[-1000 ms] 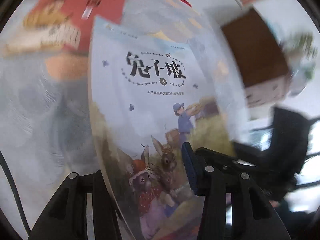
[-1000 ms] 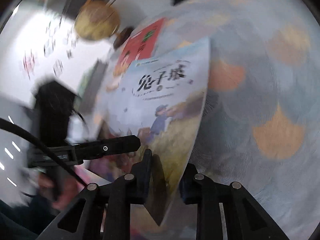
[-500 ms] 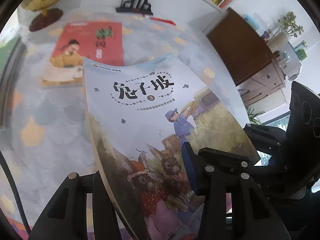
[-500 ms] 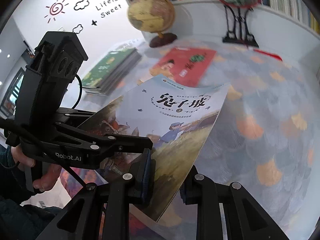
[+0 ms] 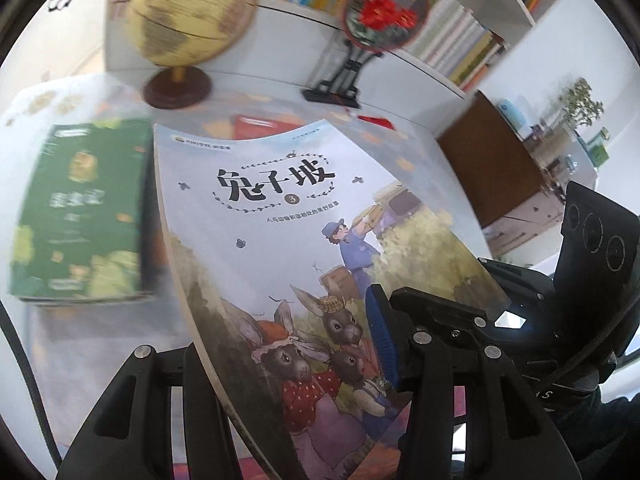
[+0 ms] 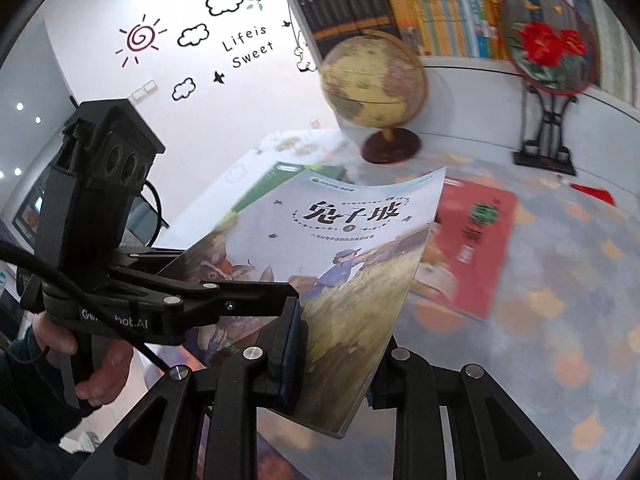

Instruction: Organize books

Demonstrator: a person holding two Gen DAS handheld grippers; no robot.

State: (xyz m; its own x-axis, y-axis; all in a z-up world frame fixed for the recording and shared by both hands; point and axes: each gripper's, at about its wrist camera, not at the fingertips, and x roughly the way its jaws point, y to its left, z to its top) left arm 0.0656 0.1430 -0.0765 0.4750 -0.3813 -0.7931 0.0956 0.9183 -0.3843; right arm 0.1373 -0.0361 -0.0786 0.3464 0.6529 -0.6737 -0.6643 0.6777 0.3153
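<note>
Left wrist view: bookshelf [image 5: 452,36] along the far wall is holding rows of upright books. Below it, a globe [image 5: 188,20] and a round embroidered fan on a stand [image 5: 384,12] are standing at the table's [image 5: 80,340] far edge. A green book stack [image 5: 80,208] is lying left. The left gripper [image 5: 288,364] is clamping the rabbit book [image 5: 280,216] at its near edge, lifted and tilted; jaws are easing open slightly, pads still on the cover.

Right wrist view: a red book [image 6: 472,236] is lying flat on the patterned tablecloth [image 6: 560,320], right of the rabbit book [image 6: 352,240]. The right gripper [image 6: 336,352] is pinching its near right edge, nearly shut. A hand [image 6: 80,356] is gripping the left gripper's handle.
</note>
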